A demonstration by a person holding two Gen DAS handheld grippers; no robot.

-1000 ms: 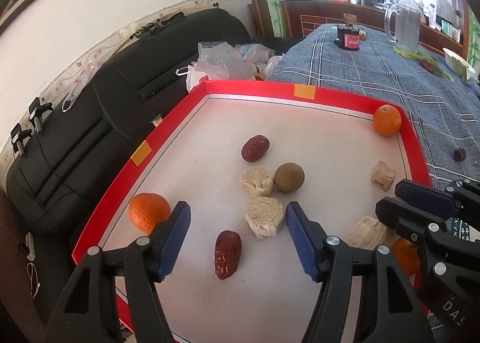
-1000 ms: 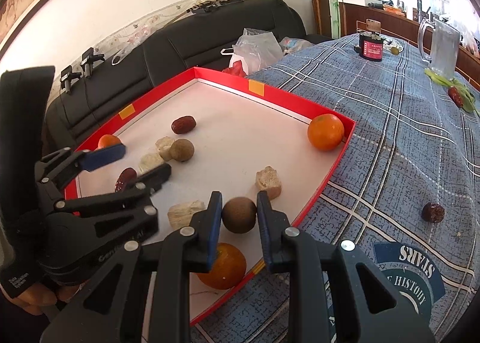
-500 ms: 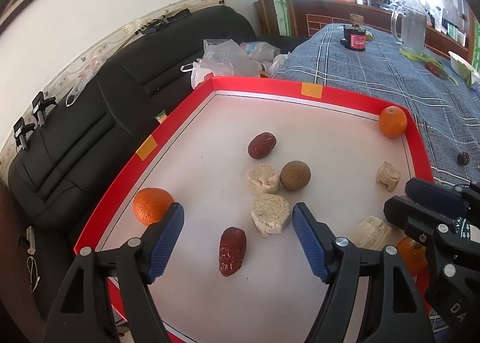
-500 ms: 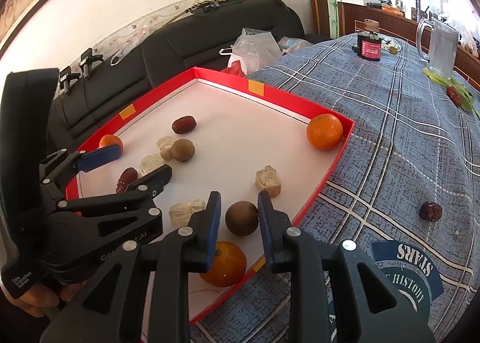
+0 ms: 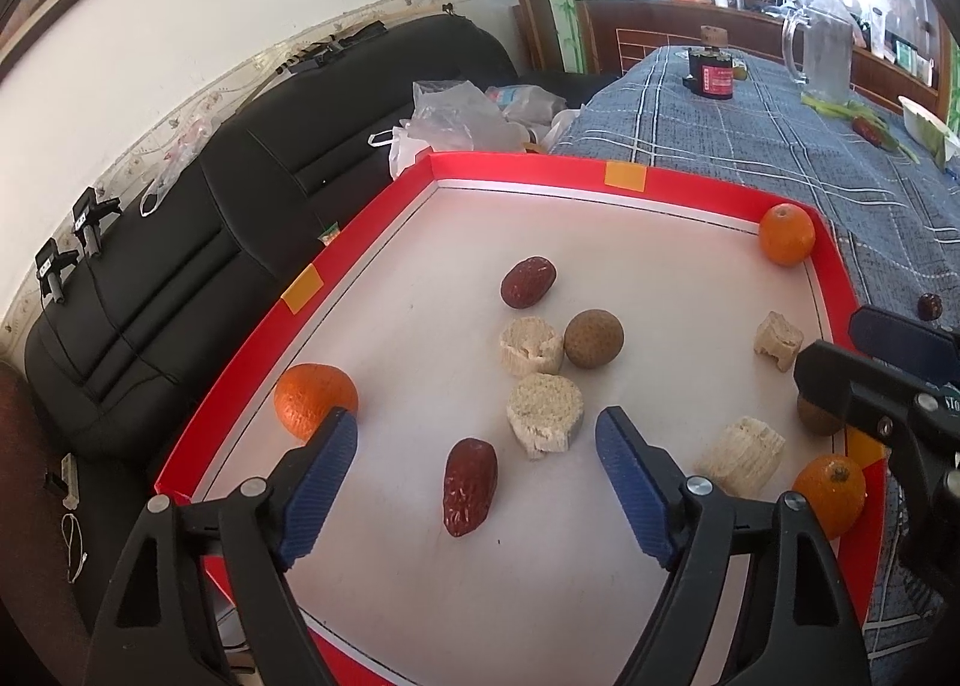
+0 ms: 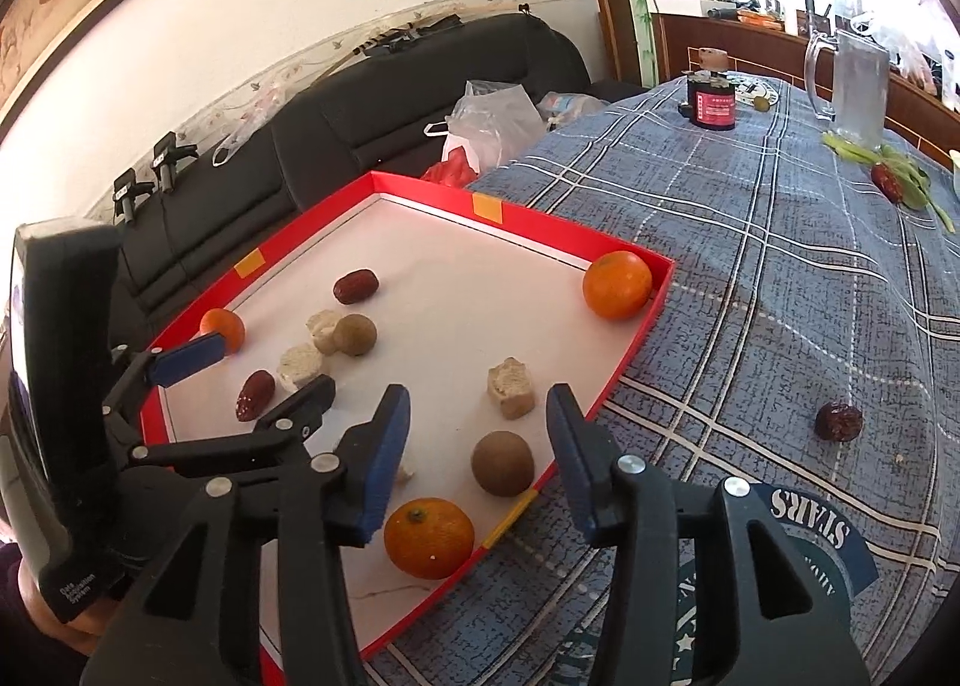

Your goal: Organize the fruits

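3 oranges sit in the red tray (image 6: 624, 380): 1 in the far right corner (image 6: 618, 284), 1 by the left wall (image 5: 315, 399), 1 at the near right edge (image 6: 429, 536). The tray has a white floor and rests on a blue plaid tablecloth (image 6: 780, 278).

2 dates lie in the tray: 1 toward the far middle (image 5: 528, 282), 1 nearer (image 5: 469, 486). 1 more date (image 6: 839, 421) lies on the cloth, right of the tray and well apart from it.

2 brown round fruits: 1 mid-tray (image 5: 594, 338), touching a pale chunk (image 5: 531, 347); 1 near the right wall (image 6: 503, 463), just beyond the near orange.

Other pale chunks: 1 round (image 5: 545, 413) beside the near date, 1 (image 6: 511, 387) by the right wall, 1 (image 5: 741, 455) near the near orange.

Left gripper (image 5: 477, 491): jaws spread wide and opening. The near date lies on the tray floor in the gap; neither pad touches it.

Right gripper (image 6: 480, 458): jaws opening, pads apart. The brown fruit by the right wall lies between them, clear of both pads, resting on the tray floor.

Far on the cloth: a glass mug (image 6: 855, 86) and a dark jar (image 6: 714, 101). A black sofa (image 6: 420, 92) with plastic bags (image 6: 492, 128) stands beyond the tray.
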